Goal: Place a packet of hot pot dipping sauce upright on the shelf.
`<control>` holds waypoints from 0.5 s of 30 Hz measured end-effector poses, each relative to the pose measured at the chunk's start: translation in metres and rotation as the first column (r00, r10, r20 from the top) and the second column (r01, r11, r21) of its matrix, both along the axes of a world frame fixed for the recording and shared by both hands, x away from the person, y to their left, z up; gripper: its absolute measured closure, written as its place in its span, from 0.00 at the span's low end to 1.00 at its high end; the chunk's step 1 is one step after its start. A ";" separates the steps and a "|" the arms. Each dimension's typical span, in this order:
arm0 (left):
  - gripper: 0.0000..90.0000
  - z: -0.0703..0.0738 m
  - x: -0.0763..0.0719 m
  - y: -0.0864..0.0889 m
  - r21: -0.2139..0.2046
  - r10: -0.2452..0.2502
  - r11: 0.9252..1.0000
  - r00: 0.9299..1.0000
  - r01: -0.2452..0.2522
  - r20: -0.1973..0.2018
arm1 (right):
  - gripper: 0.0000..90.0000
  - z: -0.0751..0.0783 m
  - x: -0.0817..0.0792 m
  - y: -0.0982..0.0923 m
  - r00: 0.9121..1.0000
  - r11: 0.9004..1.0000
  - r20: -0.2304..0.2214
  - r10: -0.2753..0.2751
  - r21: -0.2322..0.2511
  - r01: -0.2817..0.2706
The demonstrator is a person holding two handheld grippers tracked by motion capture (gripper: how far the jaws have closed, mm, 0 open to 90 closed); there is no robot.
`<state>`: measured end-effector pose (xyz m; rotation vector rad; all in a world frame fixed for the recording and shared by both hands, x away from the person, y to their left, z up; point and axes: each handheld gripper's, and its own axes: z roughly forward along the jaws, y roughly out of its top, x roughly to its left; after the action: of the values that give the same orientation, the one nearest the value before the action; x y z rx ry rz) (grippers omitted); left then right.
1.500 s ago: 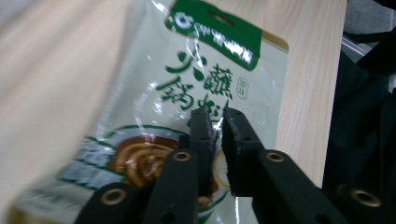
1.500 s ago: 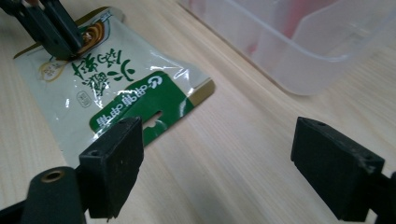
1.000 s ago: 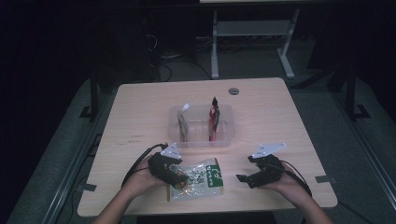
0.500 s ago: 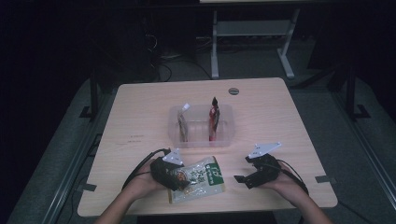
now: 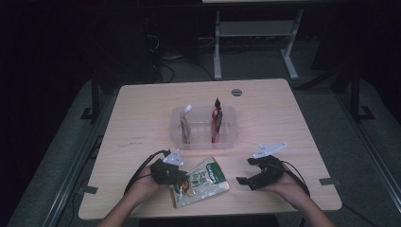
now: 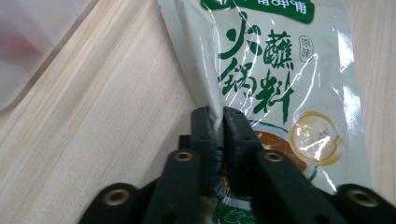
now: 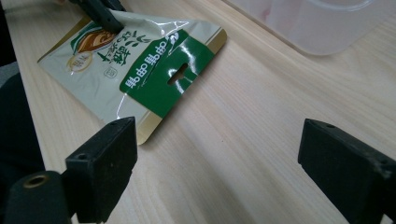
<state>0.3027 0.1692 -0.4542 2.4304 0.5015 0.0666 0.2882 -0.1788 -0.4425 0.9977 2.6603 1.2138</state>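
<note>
Two claws on the worktop point(image 5: 142, 109). Left claw point(image 6: 218, 122) is clamped on the edge of one green-and-white sauce packet point(image 5: 201, 181), which lies flat near the front edge, just in front of one clear plastic bin point(image 5: 226, 142). Right claw point(image 7: 215, 154) has its jaws wide apart, gripping nothing, resting on bare wood to the right of the packet, apart from it. Bin sits mid-worktop and holds two upright pouches: one pale pouch point(image 5: 185, 126) on the left, one red pouch point(image 5: 216, 120) on the right.
</note>
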 end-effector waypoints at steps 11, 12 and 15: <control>1.00 0.007 0.000 0.006 -0.091 0.030 0.995 0.999 -0.034 -0.039 | 0.23 0.001 -0.001 0.004 1.000 1.000 0.005 0.020 -0.017 -0.020; 1.00 0.009 -0.001 0.006 -0.101 0.032 0.994 0.999 -0.035 -0.038 | 0.23 0.001 0.000 0.004 1.000 0.999 0.006 0.029 -0.014 -0.029; 1.00 0.014 -0.002 0.006 -0.103 0.021 0.994 1.000 -0.022 -0.017 | 0.25 0.002 -0.001 0.005 0.999 0.999 0.002 0.038 -0.010 -0.038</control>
<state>0.3004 0.1752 -0.4400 2.3260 0.5254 0.0299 0.2877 -0.1736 -0.4407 0.9486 2.6926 1.2065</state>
